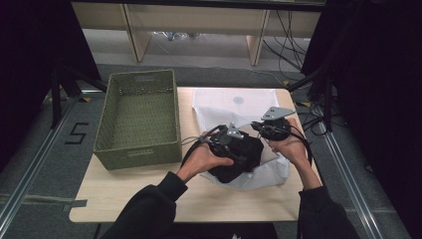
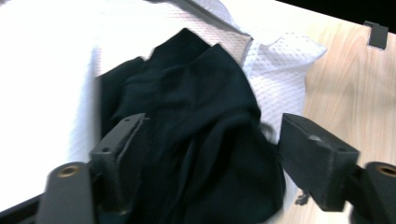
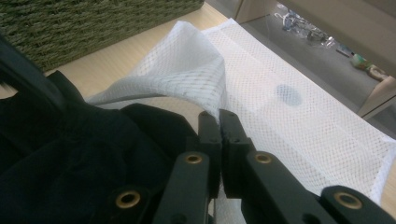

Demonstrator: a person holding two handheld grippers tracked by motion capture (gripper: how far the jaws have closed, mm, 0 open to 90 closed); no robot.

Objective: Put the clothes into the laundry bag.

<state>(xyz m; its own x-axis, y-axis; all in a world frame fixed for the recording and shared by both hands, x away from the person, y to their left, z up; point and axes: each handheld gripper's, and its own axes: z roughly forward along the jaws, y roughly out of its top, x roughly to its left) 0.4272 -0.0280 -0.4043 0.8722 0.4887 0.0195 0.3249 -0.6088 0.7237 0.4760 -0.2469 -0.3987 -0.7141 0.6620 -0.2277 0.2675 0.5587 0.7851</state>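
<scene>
Beside the green basket (image 1: 139, 117), the right hand-held gripper (image 3: 219, 122) pinches the white mesh bag (image 3: 299, 116) mouth up while the left hand-held gripper (image 2: 212, 154), jaws wide, straddles the black garment (image 2: 196, 121), seemingly only partly inside.

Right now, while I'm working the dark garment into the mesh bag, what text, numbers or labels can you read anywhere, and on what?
"5": black mark on the grey floor left of the table.
Plates on the green basket, on its far rim and near wall: too small to read.
Nothing readable on the white mesh bag, the black garment or either gripper.
</scene>
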